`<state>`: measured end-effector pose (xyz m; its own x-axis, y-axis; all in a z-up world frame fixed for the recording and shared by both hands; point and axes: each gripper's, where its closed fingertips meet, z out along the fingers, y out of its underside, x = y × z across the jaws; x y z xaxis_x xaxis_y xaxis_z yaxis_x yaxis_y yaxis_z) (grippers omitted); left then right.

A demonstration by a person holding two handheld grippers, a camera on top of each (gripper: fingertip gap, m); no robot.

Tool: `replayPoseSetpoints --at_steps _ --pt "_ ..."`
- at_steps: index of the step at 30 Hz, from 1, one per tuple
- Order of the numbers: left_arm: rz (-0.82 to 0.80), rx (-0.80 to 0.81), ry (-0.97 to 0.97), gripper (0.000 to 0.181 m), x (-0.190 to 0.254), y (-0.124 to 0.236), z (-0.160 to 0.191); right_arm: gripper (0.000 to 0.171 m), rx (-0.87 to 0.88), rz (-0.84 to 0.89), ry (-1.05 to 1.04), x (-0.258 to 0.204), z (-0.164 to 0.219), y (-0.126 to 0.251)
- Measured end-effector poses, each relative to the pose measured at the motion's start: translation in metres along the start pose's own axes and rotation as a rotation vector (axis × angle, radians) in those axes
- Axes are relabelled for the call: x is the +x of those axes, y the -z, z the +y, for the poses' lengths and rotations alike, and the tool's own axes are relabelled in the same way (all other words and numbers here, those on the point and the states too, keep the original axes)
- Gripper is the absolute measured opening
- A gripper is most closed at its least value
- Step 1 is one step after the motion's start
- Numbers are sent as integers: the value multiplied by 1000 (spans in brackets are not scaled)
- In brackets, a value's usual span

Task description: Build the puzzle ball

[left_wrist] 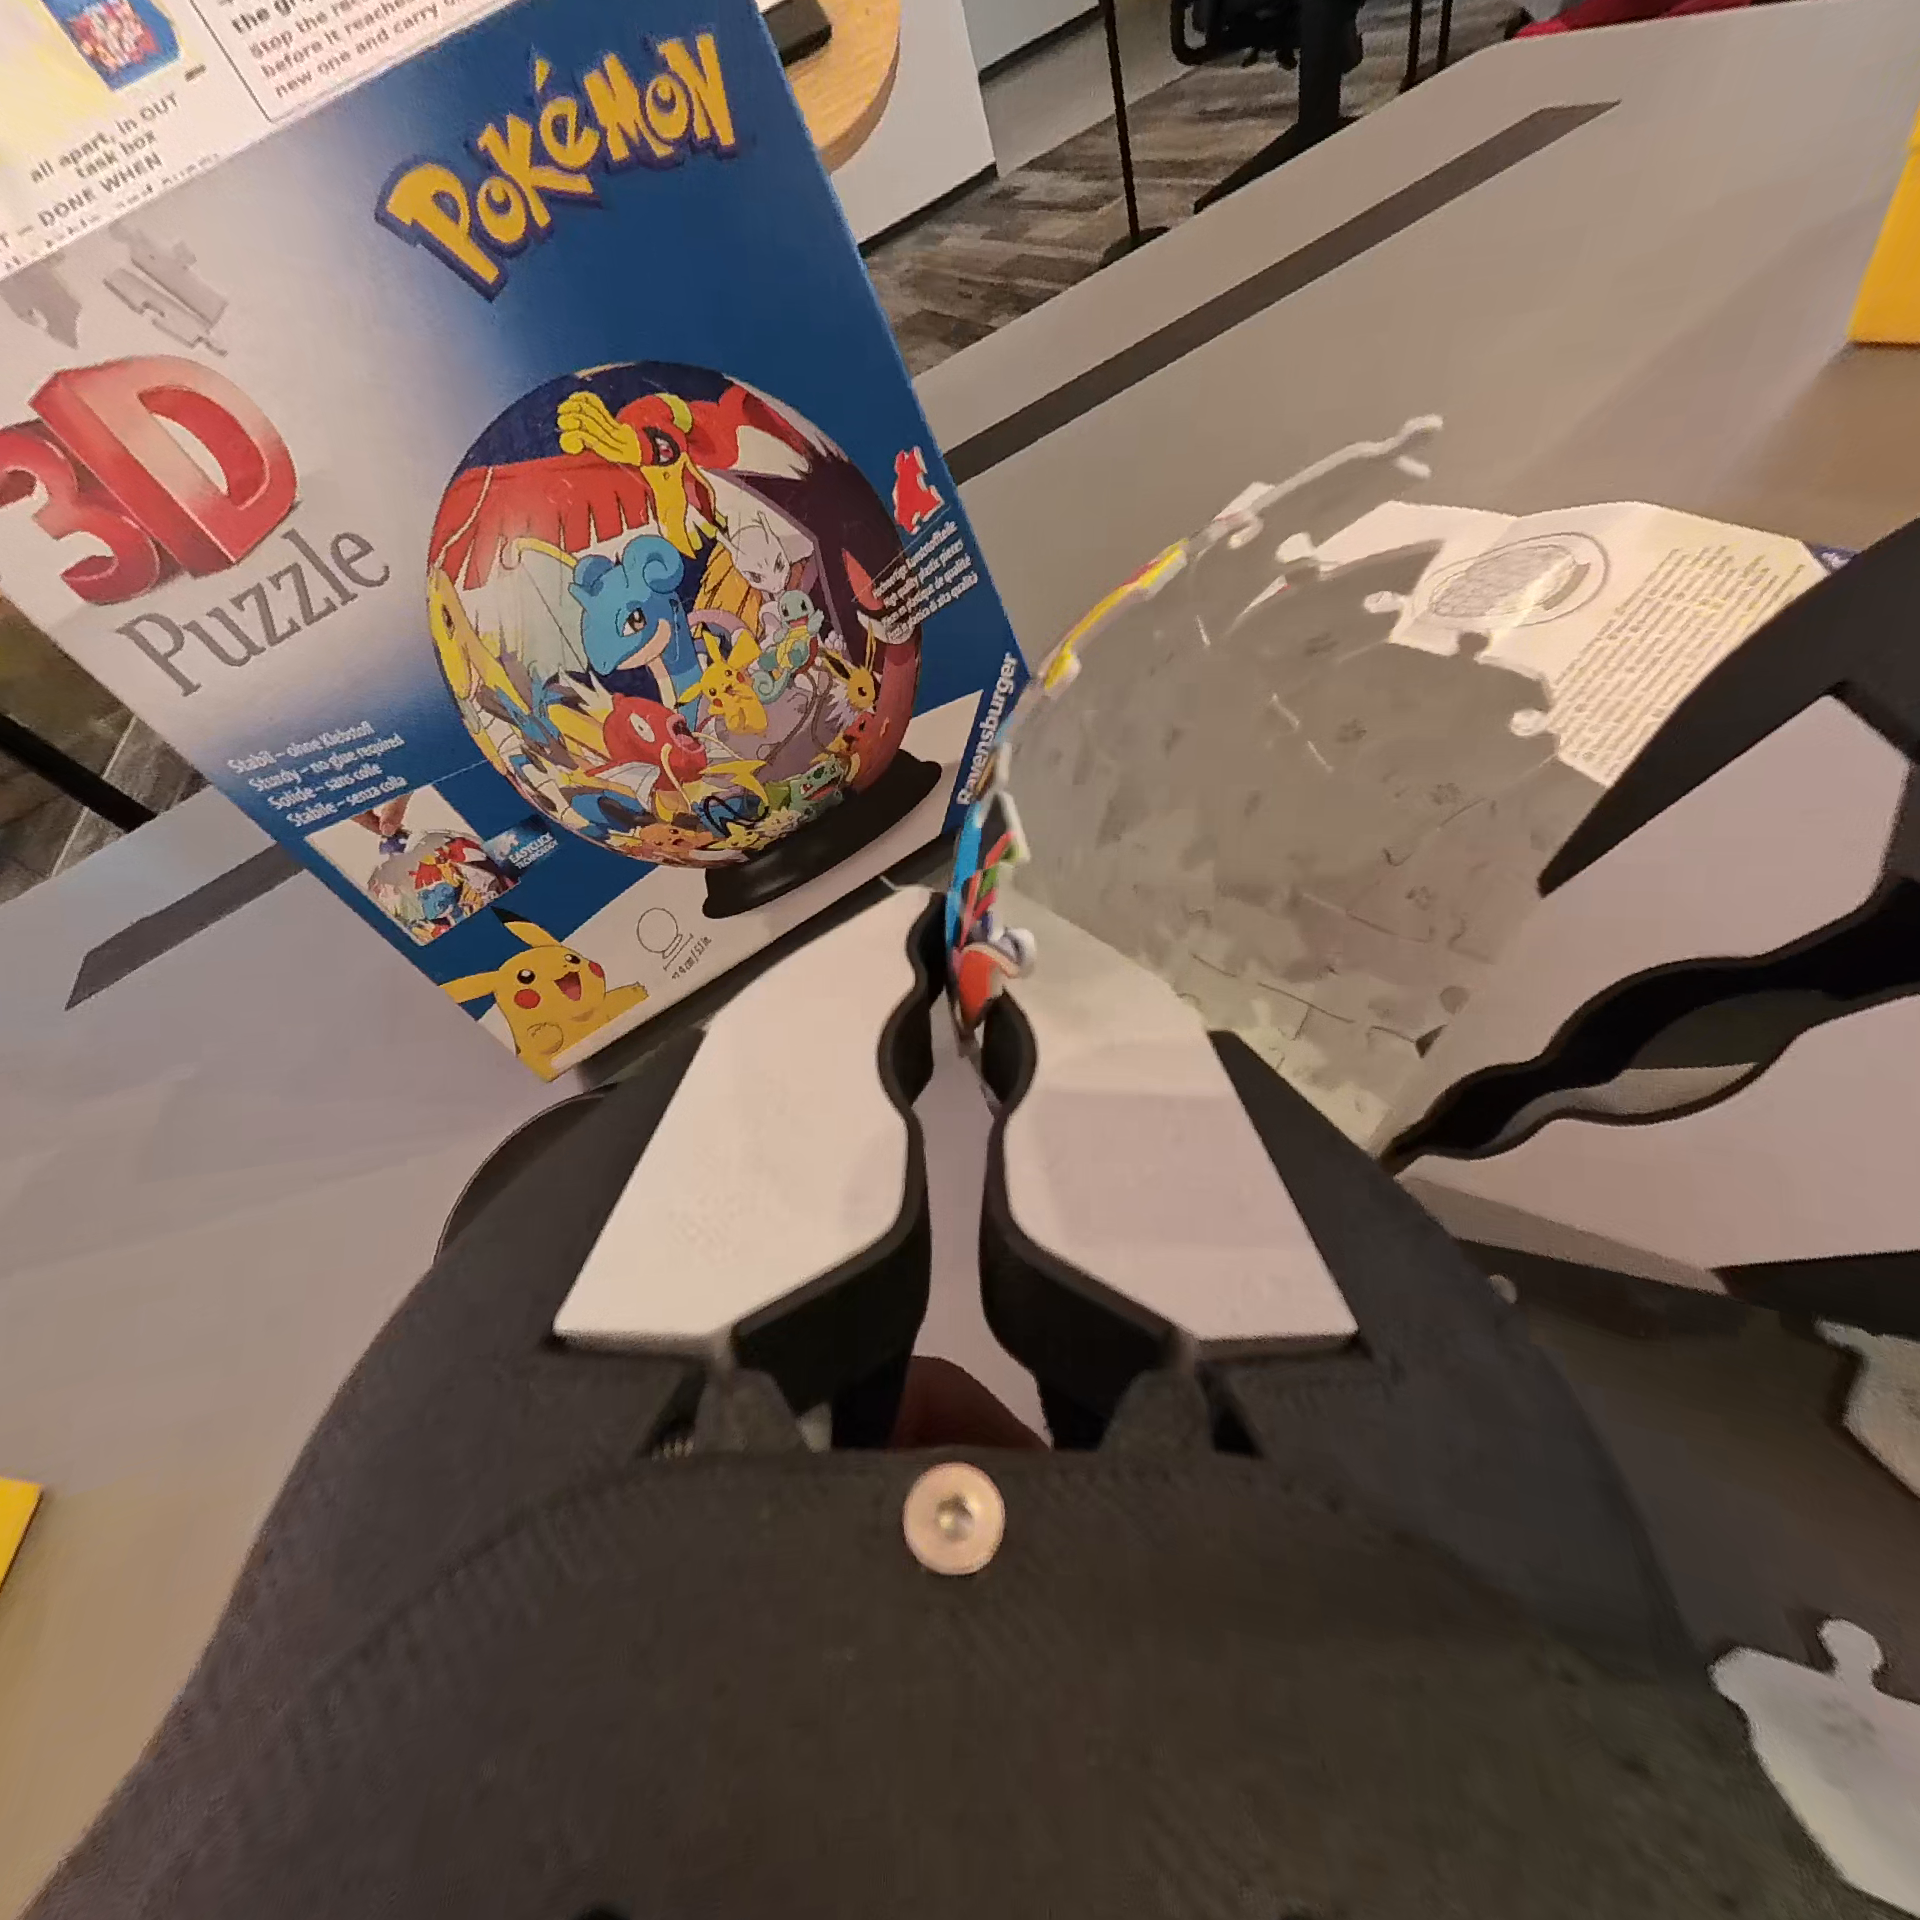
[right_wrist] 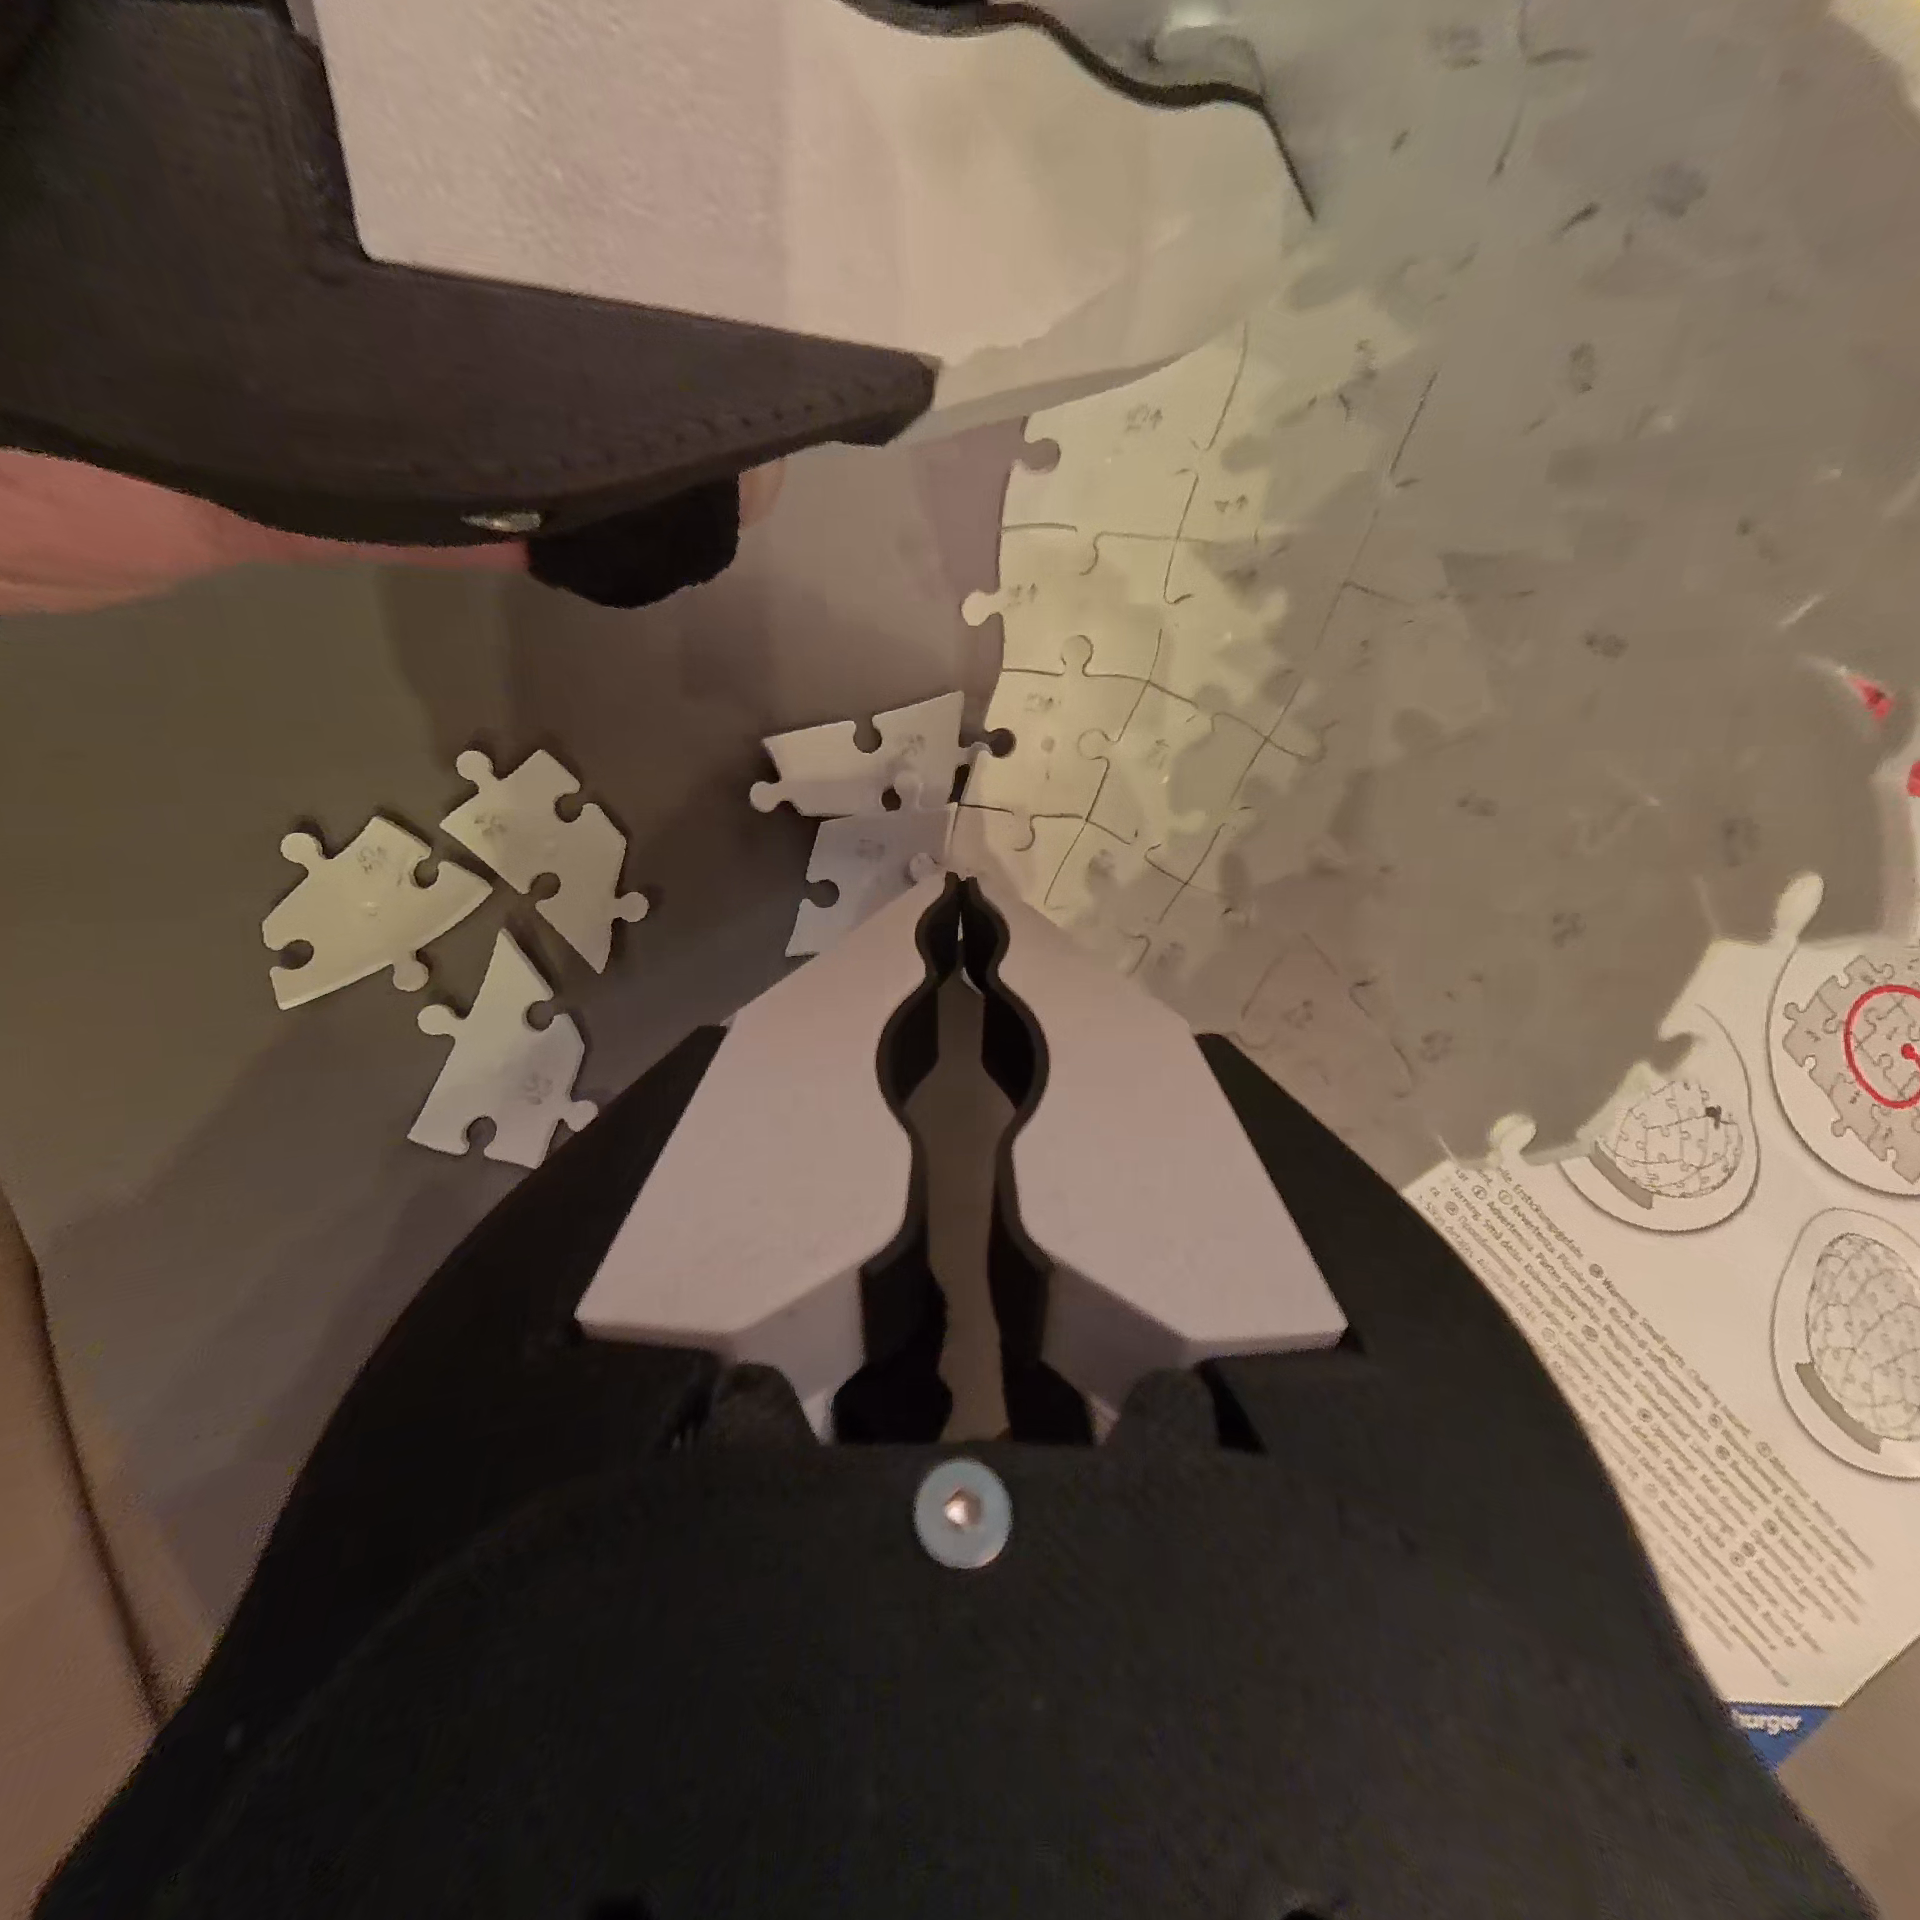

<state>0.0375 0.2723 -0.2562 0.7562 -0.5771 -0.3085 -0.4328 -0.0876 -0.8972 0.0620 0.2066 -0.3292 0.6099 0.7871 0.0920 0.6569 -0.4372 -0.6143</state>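
The partly built puzzle ball is a curved shell. Its grey inner side faces me and a coloured rim shows on its left. My left gripper is shut on that coloured rim and holds the shell up. My right gripper is shut at the shell's lower rim, beside two pale joined pieces. I cannot tell whether it pinches the rim or one piece. It also shows at the right of the left wrist view. Three loose pale pieces lie face down on the grey table.
The blue puzzle box stands upright behind the left gripper. A printed instruction sheet lies under the shell. Another loose piece lies at the near right. A yellow object stands far right. A hand holds the left gripper. Across from one pair of fingers to the other is roughly 10 centimetres.
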Motion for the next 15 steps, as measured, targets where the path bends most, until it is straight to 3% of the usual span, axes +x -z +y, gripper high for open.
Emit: replayPoseSetpoints --at_steps 15 --pt "24 66 30 3 6 4 -4 0 5 23 33 -2 1 -2"
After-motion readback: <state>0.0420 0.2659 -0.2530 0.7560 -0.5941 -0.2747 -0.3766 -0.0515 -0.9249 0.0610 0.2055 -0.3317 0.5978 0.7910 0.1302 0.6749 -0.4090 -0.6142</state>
